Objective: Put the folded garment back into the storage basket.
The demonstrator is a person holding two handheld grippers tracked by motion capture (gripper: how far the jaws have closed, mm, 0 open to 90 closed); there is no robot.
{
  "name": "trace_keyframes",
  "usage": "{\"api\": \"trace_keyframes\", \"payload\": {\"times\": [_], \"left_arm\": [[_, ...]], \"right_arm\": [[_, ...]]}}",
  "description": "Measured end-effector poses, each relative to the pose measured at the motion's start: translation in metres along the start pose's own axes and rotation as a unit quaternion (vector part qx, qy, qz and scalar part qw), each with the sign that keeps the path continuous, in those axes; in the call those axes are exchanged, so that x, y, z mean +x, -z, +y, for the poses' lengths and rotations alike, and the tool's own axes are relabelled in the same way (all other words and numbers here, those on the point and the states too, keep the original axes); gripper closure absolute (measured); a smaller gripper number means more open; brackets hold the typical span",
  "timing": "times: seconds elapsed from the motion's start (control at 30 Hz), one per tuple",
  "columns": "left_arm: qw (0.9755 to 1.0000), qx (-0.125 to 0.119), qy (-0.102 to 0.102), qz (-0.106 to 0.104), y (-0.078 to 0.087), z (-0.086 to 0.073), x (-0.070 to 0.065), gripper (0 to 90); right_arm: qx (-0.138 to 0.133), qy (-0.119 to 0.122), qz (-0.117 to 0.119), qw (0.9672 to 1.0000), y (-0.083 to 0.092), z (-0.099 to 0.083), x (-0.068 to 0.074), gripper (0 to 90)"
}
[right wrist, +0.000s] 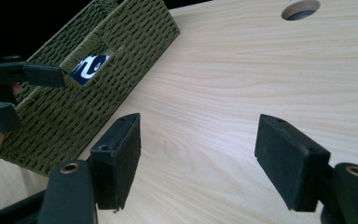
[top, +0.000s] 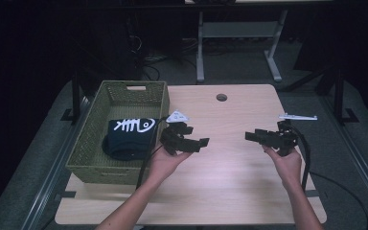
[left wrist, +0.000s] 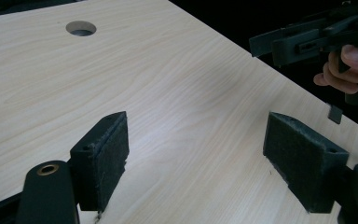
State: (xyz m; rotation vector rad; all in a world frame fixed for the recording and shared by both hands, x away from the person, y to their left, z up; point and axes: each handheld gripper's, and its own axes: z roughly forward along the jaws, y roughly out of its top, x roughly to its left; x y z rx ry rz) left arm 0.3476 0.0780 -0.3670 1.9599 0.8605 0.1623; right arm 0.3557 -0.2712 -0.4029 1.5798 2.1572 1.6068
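Holding both tongs empty over bare table (top: 230, 158): left gripper (top: 202, 142) jaws wide apart, right gripper (top: 247, 136) jaws apart too, tips facing each other. Your step looks like reach for navy fish-skeleton cloth (top: 127, 136). Cloth lies folded in green woven basket (top: 124, 91), just left of left gripper, well apart from right. Swing left tongs over basket rim, descend onto top fold, avoid snagging weave.

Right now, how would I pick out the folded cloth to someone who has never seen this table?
Start at the pale wooden table and find the green woven basket on its left side. The cloth lies inside, toward the near end, just left of the left claw. It is dark navy with a white fish-skeleton print, the basket's one item.
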Motion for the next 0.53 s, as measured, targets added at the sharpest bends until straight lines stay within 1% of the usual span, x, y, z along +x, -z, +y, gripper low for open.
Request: {"api": "trace_keyframes", "payload": {"times": [0.03,0.1,0.13,0.33,0.43,0.53], "left_arm": [[1.0,-0.002,0.001,0.0,-0.001,0.0,-0.001,22.0],[1.0,-0.003,-0.004,0.0,-0.004,-0.001,-0.003,22.0],[1.0,-0.003,0.0,-0.002,-0.005,-0.001,-0.005,22.0],[1.0,-0.002,-0.008,-0.002,-0.013,-0.004,-0.011,22.0],[1.0,-0.004,-0.003,-0.005,-0.015,-0.008,-0.014,21.8],[0.9999,-0.007,-0.012,-0.002,-0.015,-0.012,-0.017,21.5]], "right_arm": [[-0.001,0.001,-0.001,1.0,0.001,-0.001,-0.002,30.7],[-0.002,-0.002,-0.002,1.0,0.004,-0.003,-0.004,30.6],[-0.001,-0.002,-0.003,1.0,0.005,-0.004,-0.005,30.5],[-0.001,-0.002,-0.007,1.0,0.012,-0.01,-0.01,29.8],[-0.002,-0.003,-0.009,1.0,0.017,-0.015,-0.013,28.8],[-0.004,0.001,-0.011,0.9999,0.022,-0.02,-0.015,26.6]]}}
